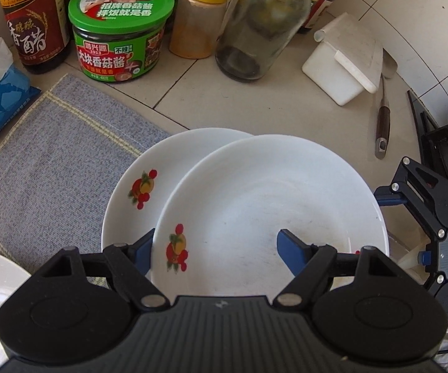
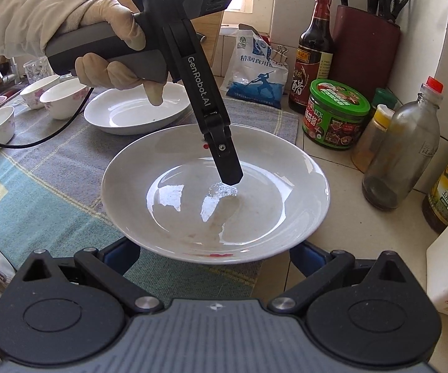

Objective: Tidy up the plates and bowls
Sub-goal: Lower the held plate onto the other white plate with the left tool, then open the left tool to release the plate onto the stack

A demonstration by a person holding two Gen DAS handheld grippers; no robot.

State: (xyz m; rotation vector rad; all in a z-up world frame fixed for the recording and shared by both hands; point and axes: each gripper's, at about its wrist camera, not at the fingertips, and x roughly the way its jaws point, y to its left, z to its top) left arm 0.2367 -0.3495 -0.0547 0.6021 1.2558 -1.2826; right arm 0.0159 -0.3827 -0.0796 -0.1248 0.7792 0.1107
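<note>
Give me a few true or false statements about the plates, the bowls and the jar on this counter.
1. The upper plate overlaps the lower plate. True.
2. The left gripper points down into the upper plate. True.
3. The green-lidded jar lies on its side. False: it stands upright.
4. The bowls are stacked in one pile. False: they stand side by side on the cloth.

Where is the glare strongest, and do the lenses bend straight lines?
Right wrist view: bright reflections in the plate. Left wrist view: soft, even light. Both views: the fisheye curves the counter tiles and blackens the corners.
</note>
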